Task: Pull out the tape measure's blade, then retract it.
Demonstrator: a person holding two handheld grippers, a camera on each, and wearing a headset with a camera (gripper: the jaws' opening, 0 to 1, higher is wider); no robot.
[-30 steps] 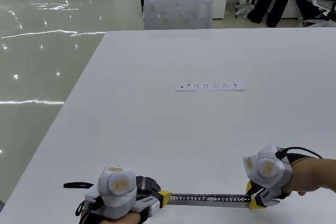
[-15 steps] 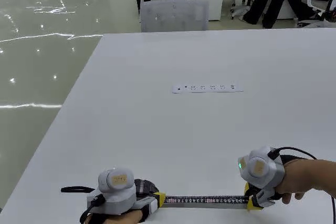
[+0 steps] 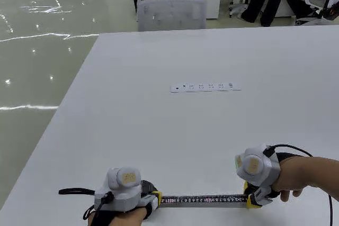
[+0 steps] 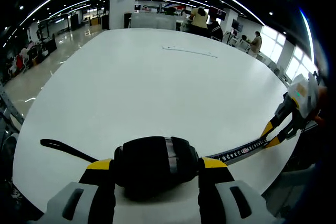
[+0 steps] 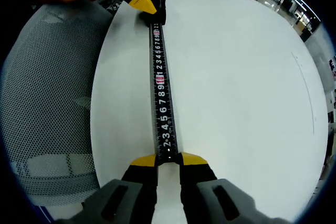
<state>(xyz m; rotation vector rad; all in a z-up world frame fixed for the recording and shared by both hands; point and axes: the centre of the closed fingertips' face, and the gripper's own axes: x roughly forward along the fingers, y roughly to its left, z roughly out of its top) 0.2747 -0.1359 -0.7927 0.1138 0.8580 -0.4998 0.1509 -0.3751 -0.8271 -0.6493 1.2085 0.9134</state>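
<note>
The black tape measure case (image 4: 155, 163) rests at the table's near edge, and my left gripper (image 4: 156, 163) is shut on it. In the head view that gripper (image 3: 151, 198) is at the lower left with the case (image 3: 148, 188) between its yellow tips. The blade (image 3: 204, 200) is pulled out and lies flat on the table, running right to my right gripper (image 3: 253, 199). In the right gripper view the blade (image 5: 160, 93) shows its numbers, with my right gripper (image 5: 168, 159) shut on its end. The case's black strap (image 3: 74, 191) trails left.
The white table (image 3: 159, 130) stretches away from me, with a white power strip (image 3: 205, 87) lying mid-table. A grey chair (image 3: 171, 13) stands at the far edge, and people stand beyond it. The table's left edge drops to a shiny floor.
The camera has shifted a little. Both grippers keep their grips, and the stretch of blade between them looks about the same, perhaps slightly longer.
</note>
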